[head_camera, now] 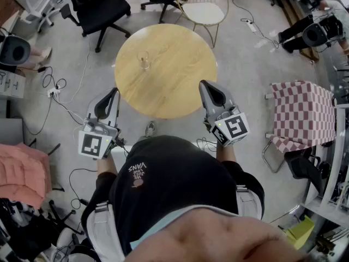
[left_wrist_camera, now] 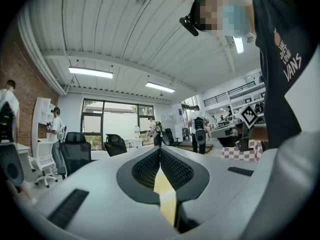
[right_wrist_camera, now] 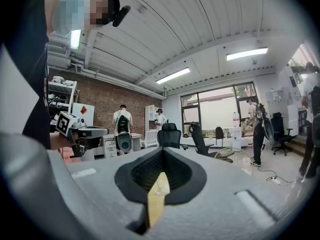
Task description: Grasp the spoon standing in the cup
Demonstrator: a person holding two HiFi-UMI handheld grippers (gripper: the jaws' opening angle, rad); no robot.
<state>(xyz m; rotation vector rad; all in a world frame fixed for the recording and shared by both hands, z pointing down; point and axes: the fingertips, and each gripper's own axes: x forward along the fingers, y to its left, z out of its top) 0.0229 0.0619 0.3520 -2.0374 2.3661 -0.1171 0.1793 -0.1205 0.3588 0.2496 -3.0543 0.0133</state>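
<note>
A clear glass cup (head_camera: 144,60) stands on the left part of the round wooden table (head_camera: 174,86); a thin spoon seems to stand in it, too small to make out. My left gripper (head_camera: 114,91) hovers by the table's near-left edge, shut and empty. At the near-right edge my right gripper (head_camera: 205,84) is held over the rim, also shut and empty. In the left gripper view the jaws meet at their tips (left_wrist_camera: 160,149), with a sliver of tabletop behind. Between the right gripper (right_wrist_camera: 162,152) jaws a faint glass shape (right_wrist_camera: 159,187) shows on the wood.
Black office chairs (head_camera: 98,7) and a white wire chair (head_camera: 204,4) stand beyond the table. A checked seat (head_camera: 302,113) is at the right, a pink cloth (head_camera: 22,168) at the left. Cables (head_camera: 54,91) trail on the floor. People stand far off in both gripper views.
</note>
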